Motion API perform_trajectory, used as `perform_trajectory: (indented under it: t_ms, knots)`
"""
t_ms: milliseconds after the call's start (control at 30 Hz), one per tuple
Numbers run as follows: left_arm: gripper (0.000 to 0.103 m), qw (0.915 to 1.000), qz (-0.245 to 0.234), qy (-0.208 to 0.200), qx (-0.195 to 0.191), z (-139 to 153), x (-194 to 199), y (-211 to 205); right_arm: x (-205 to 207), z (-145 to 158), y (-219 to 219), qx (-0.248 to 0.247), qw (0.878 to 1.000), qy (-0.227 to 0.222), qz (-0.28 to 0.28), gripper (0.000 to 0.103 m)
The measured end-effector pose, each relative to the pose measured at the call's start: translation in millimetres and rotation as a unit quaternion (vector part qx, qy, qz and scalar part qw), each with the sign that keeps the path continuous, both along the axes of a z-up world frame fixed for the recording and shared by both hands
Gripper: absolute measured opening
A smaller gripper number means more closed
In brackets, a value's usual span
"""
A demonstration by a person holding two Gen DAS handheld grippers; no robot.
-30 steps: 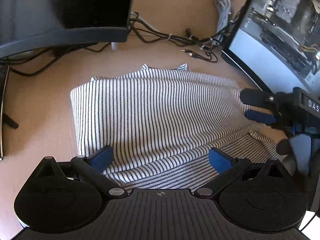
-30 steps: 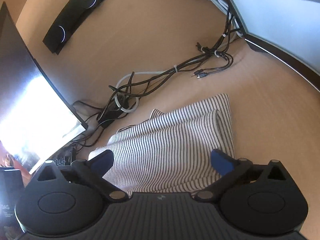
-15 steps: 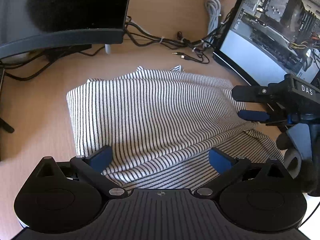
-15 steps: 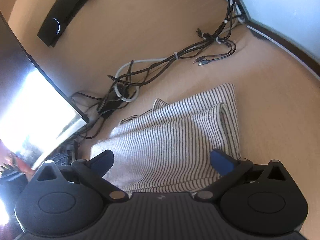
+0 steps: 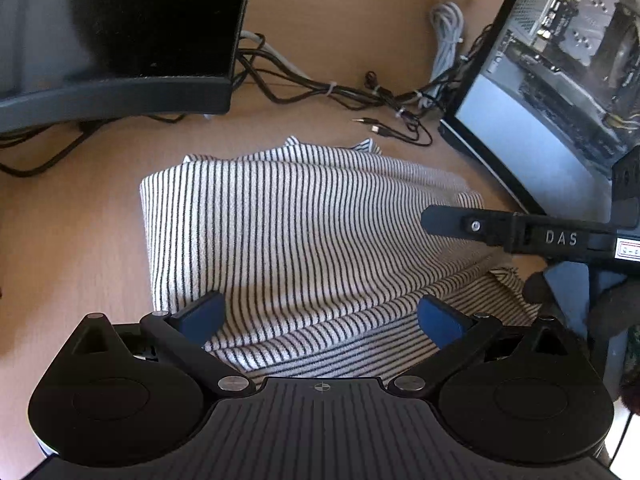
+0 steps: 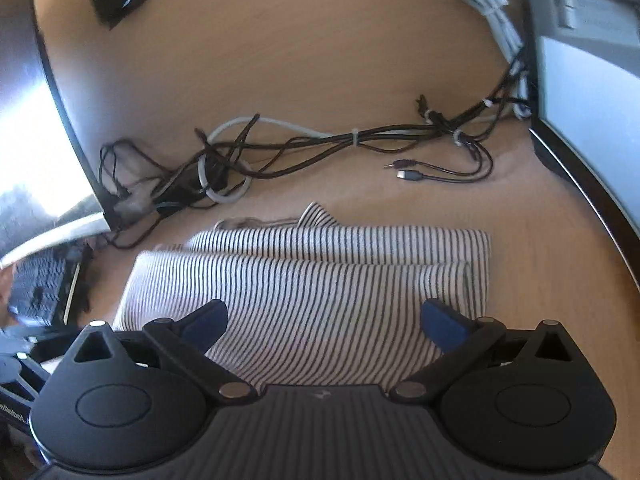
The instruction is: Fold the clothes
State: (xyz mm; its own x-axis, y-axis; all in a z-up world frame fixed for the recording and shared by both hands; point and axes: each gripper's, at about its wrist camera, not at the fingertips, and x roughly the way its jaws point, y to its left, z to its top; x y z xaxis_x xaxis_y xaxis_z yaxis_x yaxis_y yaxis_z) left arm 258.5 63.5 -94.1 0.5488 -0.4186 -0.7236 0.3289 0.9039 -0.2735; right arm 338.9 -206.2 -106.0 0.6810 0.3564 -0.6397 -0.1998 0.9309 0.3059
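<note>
The left gripper point(image 5: 320, 314) is spread wide, its blue pads on either side of the near edge of the striped shirt point(image 5: 304, 232). The right gripper point(image 6: 324, 318) is spread wide too, over the shirt's other side. The shirt lies folded on the wooden desk point(image 6: 300, 48). Behind it are tangled cables point(image 6: 320, 140) and a dark monitor point(image 5: 116, 28).

Left hand-held gripper point(image 5: 320, 316) and right hand-held gripper point(image 6: 324, 320) both gape wide.
</note>
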Motion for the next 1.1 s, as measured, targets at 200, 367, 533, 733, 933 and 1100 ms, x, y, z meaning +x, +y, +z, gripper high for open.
perform_trajectory:
  t_ms: [200,367,533,733,933,1100]
  knots:
    - [0.103,1.0,0.007,-0.006,0.002,-1.7,-3.4,-0.5,8.0,6.5,-3.2,0.004,0.998,0.054,0.032,0.103]
    - [0.103,0.9999,0.016,-0.003,0.003,-0.6,-1.2,-1.6,8.8,48.0,-2.3,-0.033,0.999,0.001,0.023,0.078]
    - [0.103,0.9984,0.052,-0.014,0.017,12.2,-11.7,-3.3,53.8,52.8,13.4,-0.084,0.994,-0.02,0.072,0.032]
    - [0.103,0.9928,0.115,-0.027,0.023,35.7,-38.6,29.4,105.3,4.0,27.9,-0.093,0.991,0.024,0.094,0.028]
    - [0.103,0.9845,0.175,-0.004,-0.004,35.8,-51.8,65.7,86.9,19.6,21.5,-0.06,0.993,0.011,0.098,0.006]
    - [0.103,0.987,0.151,-0.021,-0.053,50.7,-54.8,91.1,10.1,81.8,5.2,-0.024,0.993,-0.031,0.109,0.005]
